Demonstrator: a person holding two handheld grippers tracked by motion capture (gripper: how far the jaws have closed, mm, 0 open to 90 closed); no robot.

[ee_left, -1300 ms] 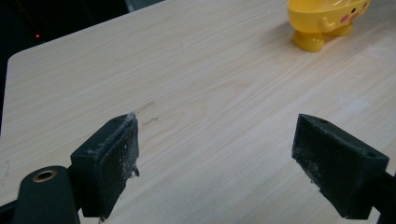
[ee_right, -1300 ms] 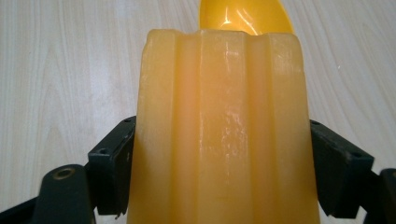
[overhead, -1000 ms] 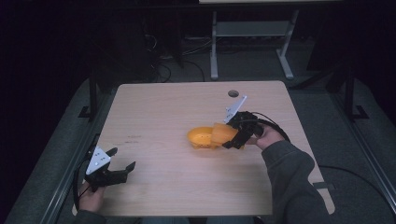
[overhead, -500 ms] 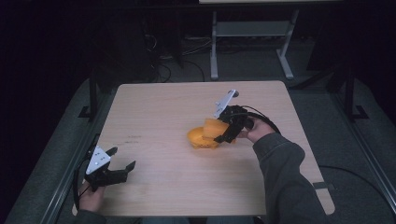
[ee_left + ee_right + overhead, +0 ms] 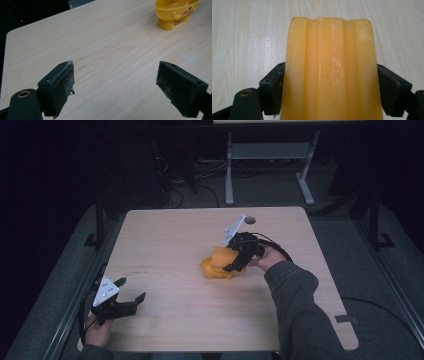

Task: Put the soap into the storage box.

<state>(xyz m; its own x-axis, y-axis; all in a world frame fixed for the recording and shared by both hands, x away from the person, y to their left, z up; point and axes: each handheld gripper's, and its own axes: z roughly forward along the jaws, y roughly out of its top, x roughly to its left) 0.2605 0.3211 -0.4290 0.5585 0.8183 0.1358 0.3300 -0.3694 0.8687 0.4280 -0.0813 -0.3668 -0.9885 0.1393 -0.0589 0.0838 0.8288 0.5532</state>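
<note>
Right tool (image 5: 234, 261) lifted soap (image 5: 221, 256), now above dish (image 5: 216, 272)

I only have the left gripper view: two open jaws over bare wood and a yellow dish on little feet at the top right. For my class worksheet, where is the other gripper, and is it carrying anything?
Observer: In the high view, the right gripper is at the yellow dish, near the table's middle.
Operator: Is it carrying something?
Observer: Yes. The right gripper view shows its jaws shut on the two sides of a ridged orange-yellow block.
Operator: Is the block inside the dish?
Observer: From above, the block stands over the dish's far side; whether it touches the dish cannot be told.
Operator: And my own gripper?
Observer: The left gripper is open near the table's near-left corner, far from the dish.
</note>
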